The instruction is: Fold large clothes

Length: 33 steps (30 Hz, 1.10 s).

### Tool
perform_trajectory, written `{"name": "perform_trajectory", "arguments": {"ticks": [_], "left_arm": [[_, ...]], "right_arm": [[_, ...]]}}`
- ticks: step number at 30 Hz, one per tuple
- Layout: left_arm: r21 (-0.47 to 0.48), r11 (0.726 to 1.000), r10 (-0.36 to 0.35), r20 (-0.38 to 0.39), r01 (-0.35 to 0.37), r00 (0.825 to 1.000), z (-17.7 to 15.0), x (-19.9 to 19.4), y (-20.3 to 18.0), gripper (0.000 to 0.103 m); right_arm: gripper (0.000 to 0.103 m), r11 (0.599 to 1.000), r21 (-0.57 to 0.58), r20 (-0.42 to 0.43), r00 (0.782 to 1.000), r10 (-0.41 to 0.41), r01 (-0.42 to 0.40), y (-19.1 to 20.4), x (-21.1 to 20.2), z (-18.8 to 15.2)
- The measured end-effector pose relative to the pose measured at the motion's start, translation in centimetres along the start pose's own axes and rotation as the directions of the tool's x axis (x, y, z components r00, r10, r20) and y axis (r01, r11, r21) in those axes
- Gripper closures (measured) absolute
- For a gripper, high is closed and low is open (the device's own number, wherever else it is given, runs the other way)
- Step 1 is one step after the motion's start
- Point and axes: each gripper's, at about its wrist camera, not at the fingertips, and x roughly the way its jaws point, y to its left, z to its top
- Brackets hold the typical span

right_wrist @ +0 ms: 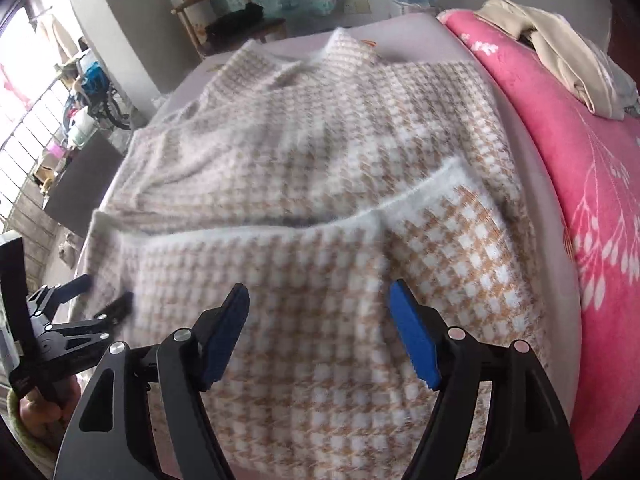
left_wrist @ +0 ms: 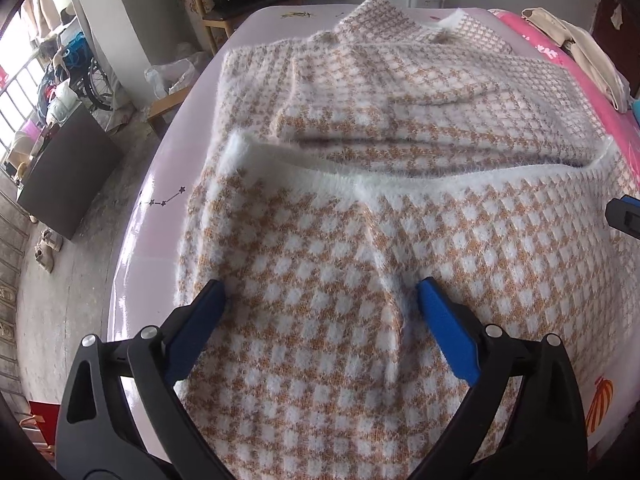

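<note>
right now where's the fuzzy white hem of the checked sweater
In the left wrist view the white hem runs across the middle of the checked sweater, folded up over its body, ahead of the open left gripper.

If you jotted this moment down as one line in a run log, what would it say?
left tongs: open, nothing held | right tongs: open, nothing held | checked sweater: lower part folded up, lying on the bed
</note>
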Motion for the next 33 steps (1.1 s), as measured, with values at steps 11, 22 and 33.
{"name": "perform_trajectory", "arguments": {"ticks": [11,22,33], "left_arm": [[-0.005,1.0,-0.006,-0.002,0.006,1.0,0.1,0.3,0.2,0.008],[-0.004,1.0,-0.008,0.002,0.008,1.0,0.1,0.3,0.1,0.008],[-0.004,1.0,-0.019,0.001,0.019,1.0,0.0,0.3,0.2,0.008]], "right_arm": [[0.022,0.996,-0.094,-0.046,0.999,-0.016,0.012,2.6,2.5,0.5],[0.006,0.978,-0.208,-0.072,0.997,0.004,-0.019,4.7,2.8,-3.8],[0.006,0.99,-0.116,-0.077,0.995,0.068,-0.077,3.5,2.6,-3.6]]}}
